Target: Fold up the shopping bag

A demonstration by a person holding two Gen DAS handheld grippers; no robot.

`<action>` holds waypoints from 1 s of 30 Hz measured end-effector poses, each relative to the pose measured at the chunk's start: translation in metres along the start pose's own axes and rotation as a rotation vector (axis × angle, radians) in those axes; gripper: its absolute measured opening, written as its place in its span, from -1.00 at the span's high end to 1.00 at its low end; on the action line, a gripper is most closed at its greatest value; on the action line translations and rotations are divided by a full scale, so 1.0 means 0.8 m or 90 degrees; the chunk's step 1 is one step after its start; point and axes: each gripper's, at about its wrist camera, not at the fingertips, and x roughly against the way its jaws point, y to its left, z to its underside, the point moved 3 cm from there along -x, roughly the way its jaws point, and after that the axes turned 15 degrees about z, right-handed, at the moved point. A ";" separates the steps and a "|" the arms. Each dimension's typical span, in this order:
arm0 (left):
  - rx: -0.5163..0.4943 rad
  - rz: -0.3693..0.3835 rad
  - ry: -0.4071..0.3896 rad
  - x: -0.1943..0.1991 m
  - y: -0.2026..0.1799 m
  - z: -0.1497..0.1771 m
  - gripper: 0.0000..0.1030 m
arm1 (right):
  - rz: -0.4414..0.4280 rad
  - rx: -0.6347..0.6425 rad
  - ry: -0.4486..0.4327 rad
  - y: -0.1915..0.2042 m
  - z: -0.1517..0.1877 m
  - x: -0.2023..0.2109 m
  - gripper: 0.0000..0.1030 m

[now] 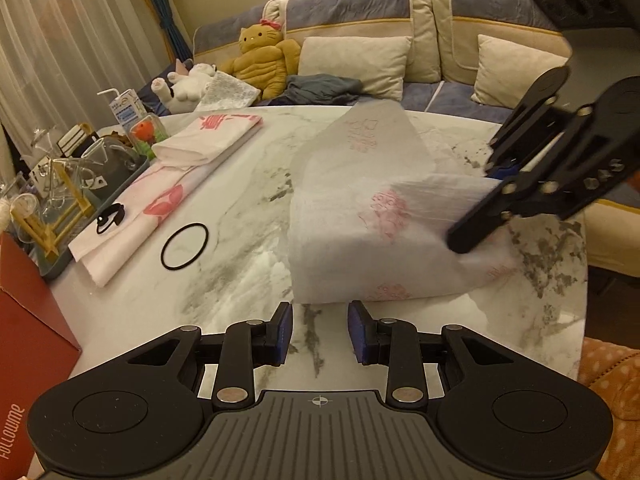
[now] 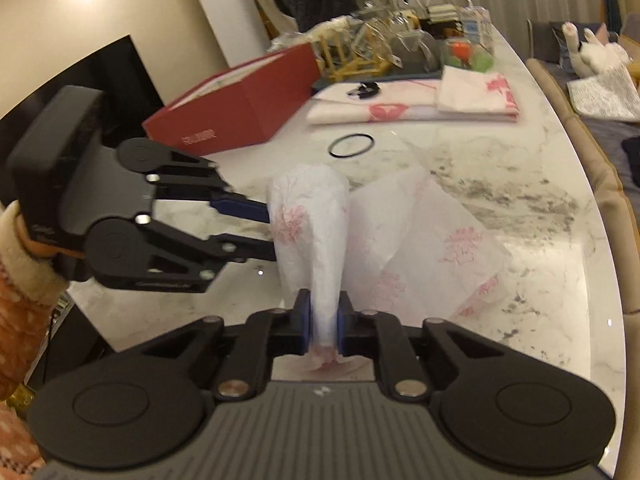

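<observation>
Your right gripper (image 2: 324,326) is pinching the shopping bag (image 2: 316,236), its blue pads pressed against a gathered, crinkled end of the thin white sheet. The bag is a translucent, papery plastic printed with faded pink motifs; the marble veins show faintly through it. From your pinch it rises in a rounded, rolled hump, and a flatter flap trails off to the right, lying on the marble table (image 2: 520,184) near the edge closest to you.

Your left gripper (image 1: 319,334) has its jaws spread, nothing between the blue pads, and it sits low just short of the bag's near fold (image 1: 360,236). In the right wrist view it reaches in level from the left, fingers pointing at the hump's side and close against it; whether they touch the film you cannot tell. A fuzzy orange sleeve (image 2: 20,300) with a cream cuff shows behind it.

The tabletop is glossy white stone with grey streaks and a curved rim. Toward its far left side lie a thin black ring (image 1: 185,246), a stack of folded bags (image 1: 172,176) in white with pink print, and a small black clip (image 1: 109,218) resting on them. A red box (image 2: 240,100) sits at the far corner beside a tray of clear glassware (image 1: 80,172).
</observation>
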 end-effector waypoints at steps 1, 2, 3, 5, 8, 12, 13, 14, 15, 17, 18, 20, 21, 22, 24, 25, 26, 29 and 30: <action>0.001 0.005 0.002 0.002 -0.001 0.002 0.38 | -0.011 -0.020 0.007 -0.007 -0.001 -0.006 0.80; 0.003 0.009 0.003 0.005 -0.001 0.004 0.38 | -0.021 -0.040 0.014 -0.014 -0.001 -0.012 0.80; 0.006 0.013 -0.002 0.010 -0.001 0.006 0.38 | -0.036 -0.057 0.020 -0.019 -0.004 -0.020 0.81; 0.017 0.021 -0.022 0.022 0.001 0.007 0.38 | -0.058 -0.058 0.028 -0.026 -0.006 -0.025 0.81; 0.023 0.013 -0.064 0.045 0.005 0.002 0.38 | -0.097 -0.042 0.042 -0.025 -0.008 -0.037 0.81; 0.001 0.006 -0.097 0.074 -0.001 -0.006 0.38 | -0.155 0.034 0.065 -0.002 -0.006 -0.040 0.84; -0.006 0.004 -0.102 0.081 -0.003 -0.006 0.38 | -0.160 0.073 0.060 0.008 -0.004 -0.037 0.85; -0.010 0.000 -0.107 0.088 -0.005 -0.004 0.38 | -0.163 0.113 0.054 0.018 -0.003 -0.033 0.85; -0.013 -0.004 -0.111 0.095 -0.007 -0.002 0.38 | -0.153 0.168 0.034 0.031 -0.001 -0.025 0.85; -0.007 -0.006 -0.122 0.108 -0.007 0.006 0.38 | -0.115 0.293 -0.025 0.057 0.004 -0.006 0.85; -0.003 -0.007 -0.128 0.114 -0.007 0.010 0.38 | -0.096 0.355 -0.055 0.069 0.006 0.003 0.85; 0.000 -0.008 -0.135 0.125 -0.009 0.019 0.38 | -0.049 0.487 -0.109 0.089 0.024 0.012 0.85; -0.001 -0.006 -0.139 0.131 -0.011 0.023 0.38 | -0.024 0.553 -0.137 0.099 0.033 0.015 0.85; -0.003 0.001 -0.146 0.138 -0.014 0.027 0.38 | 0.002 0.619 -0.164 0.109 0.042 0.019 0.85; -0.014 0.026 -0.161 0.149 -0.019 0.032 0.38 | 0.054 0.750 -0.219 0.129 0.060 0.027 0.85; -0.020 0.038 -0.169 0.155 -0.021 0.034 0.36 | 0.055 0.798 -0.231 0.134 0.070 0.028 0.85; -0.024 0.049 -0.170 0.156 -0.022 0.036 0.36 | 0.058 0.835 -0.235 0.137 0.080 0.026 0.85; -0.015 0.078 -0.139 0.139 -0.022 0.044 0.36 | 0.064 0.918 -0.243 0.143 0.106 0.019 0.85; -0.009 0.083 -0.120 0.126 -0.020 0.049 0.36 | 0.064 0.925 -0.243 0.143 0.110 0.018 0.85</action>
